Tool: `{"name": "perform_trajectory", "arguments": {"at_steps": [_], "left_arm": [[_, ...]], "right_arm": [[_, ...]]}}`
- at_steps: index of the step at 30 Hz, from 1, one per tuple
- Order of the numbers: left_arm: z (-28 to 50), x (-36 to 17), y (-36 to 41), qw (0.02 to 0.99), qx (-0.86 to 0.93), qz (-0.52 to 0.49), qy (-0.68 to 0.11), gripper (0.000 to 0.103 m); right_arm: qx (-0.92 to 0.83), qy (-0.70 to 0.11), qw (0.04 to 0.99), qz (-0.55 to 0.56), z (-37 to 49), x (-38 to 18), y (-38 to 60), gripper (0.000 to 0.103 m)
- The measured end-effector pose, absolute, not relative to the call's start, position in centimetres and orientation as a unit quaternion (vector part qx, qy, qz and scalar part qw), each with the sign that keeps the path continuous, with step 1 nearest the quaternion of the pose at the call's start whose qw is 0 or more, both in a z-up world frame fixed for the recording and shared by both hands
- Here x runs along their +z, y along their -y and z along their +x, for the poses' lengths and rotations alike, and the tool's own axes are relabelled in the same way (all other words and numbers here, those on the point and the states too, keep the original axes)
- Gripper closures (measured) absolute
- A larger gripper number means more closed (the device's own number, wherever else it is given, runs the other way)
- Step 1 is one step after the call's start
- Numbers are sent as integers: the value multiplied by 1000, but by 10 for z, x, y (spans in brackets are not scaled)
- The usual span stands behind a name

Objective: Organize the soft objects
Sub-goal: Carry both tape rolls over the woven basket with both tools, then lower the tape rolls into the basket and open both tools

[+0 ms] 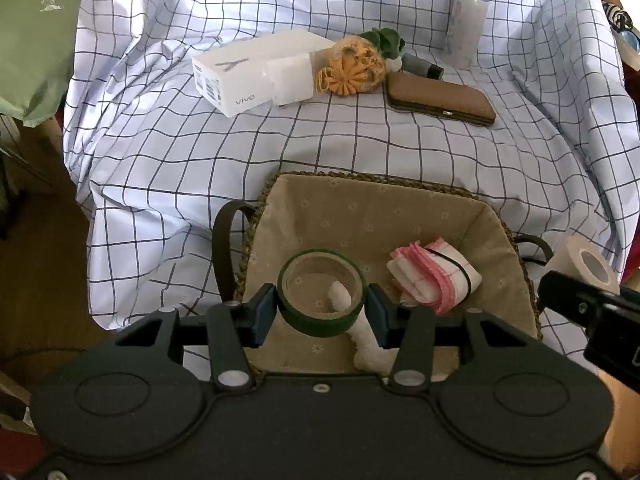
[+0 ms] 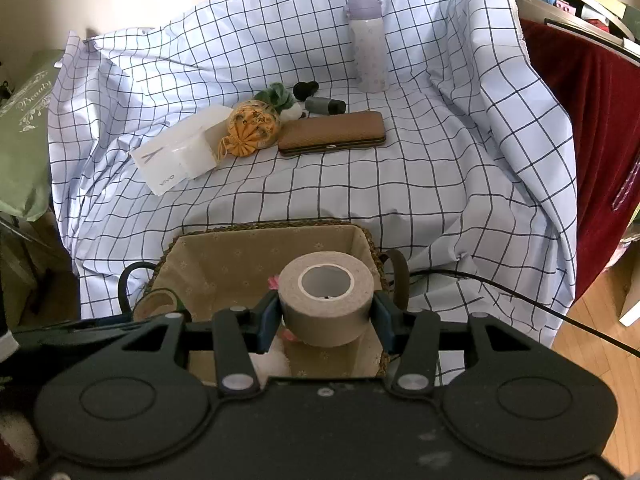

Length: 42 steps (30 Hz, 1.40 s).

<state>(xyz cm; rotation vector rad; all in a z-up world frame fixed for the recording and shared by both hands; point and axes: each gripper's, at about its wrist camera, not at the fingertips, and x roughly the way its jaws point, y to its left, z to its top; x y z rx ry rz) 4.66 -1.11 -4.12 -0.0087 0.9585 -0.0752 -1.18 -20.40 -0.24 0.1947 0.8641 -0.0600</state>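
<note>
A woven basket (image 1: 384, 196) with a beige flowered lining sits at the near edge of the checked cloth. My left gripper (image 1: 322, 312) is shut on a green tape roll (image 1: 320, 322) and holds it over the basket's left part. My right gripper (image 2: 326, 316) is shut on a thick beige tape roll (image 2: 326, 308), held above the basket (image 2: 256, 236) near its right side. That beige roll (image 1: 586, 266) also shows at the right edge of the left wrist view. Inside the basket lie a folded pink and white cloth (image 1: 434, 276) with a black band and a white fluffy piece (image 1: 370, 352).
Farther back on the checked cloth (image 1: 360, 140) lie a white phone box (image 1: 244, 76), an orange fabric pouch (image 1: 354, 68), a brown case (image 1: 440, 98), a small dark tube (image 1: 422, 66) and an upright lilac bottle (image 1: 468, 20). A dark red cloth (image 2: 592, 128) hangs at the right.
</note>
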Motion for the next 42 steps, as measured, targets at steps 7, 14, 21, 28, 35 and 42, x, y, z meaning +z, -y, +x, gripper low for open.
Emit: {"name": "perform_trajectory", "arguments": {"at_steps": [7,14,21,28,35,42], "left_arm": [[46,-40,12,890,-33,0,-455,45],[44,-37,10,894,-26,-2,-448,38],[44,-38,9,893,-22,-3,-450,37],[44,-37,7,893,-19,-5,-449,36],[44,-37,7,894,-20,-4,-447,36],[43,-37,7,895,-19,-3,-446,36]], "right_arm": [[-28,-422,901,95,-11,-3,203,55],[-27,-422,901,91,-11,-3,202,55],[-24,-427,899,89,-8,-4,201,55],[-18,-429,899,84,-7,-4,200,54],[-17,-421,904,77,-8,0,198,53],[-20,-428,900,83,-7,-2,201,52]]}}
